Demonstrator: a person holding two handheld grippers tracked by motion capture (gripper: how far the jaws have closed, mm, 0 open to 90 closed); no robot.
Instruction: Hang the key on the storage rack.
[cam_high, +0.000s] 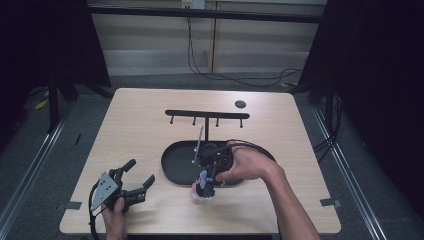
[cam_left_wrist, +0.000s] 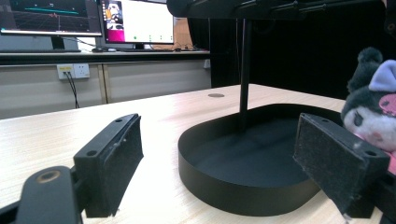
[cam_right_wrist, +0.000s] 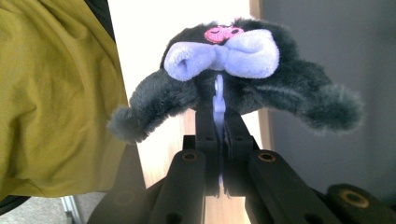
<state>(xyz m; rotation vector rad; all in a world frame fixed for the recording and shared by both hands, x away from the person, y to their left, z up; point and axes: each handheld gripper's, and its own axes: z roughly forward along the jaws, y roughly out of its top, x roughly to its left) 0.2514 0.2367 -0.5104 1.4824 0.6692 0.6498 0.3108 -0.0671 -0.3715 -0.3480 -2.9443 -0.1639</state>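
— From where do we look in the high view?
— From above the near edge of the table (cam_high: 150, 115), forward and down; the black tray (cam_high: 175, 167) lies at centre.
— And the left gripper view?
— We sit low on the tabletop, close, facing the tray (cam_left_wrist: 233, 186) at two o'clock; both views share it and the plush toy (cam_left_wrist: 373, 107).
— The right gripper view?
— Very near, along closed jaws to the same toy (cam_right_wrist: 233, 70) at twelve o'clock.

Both tongs are black: the left tongs (cam_high: 141, 181) carry a grey three-cornered plate with screws and a trailing black cable, the right tongs (cam_right_wrist: 221, 140) brass-ringed screw holes. Bare forearms, a mustard-yellow garment (cam_right_wrist: 51, 93).
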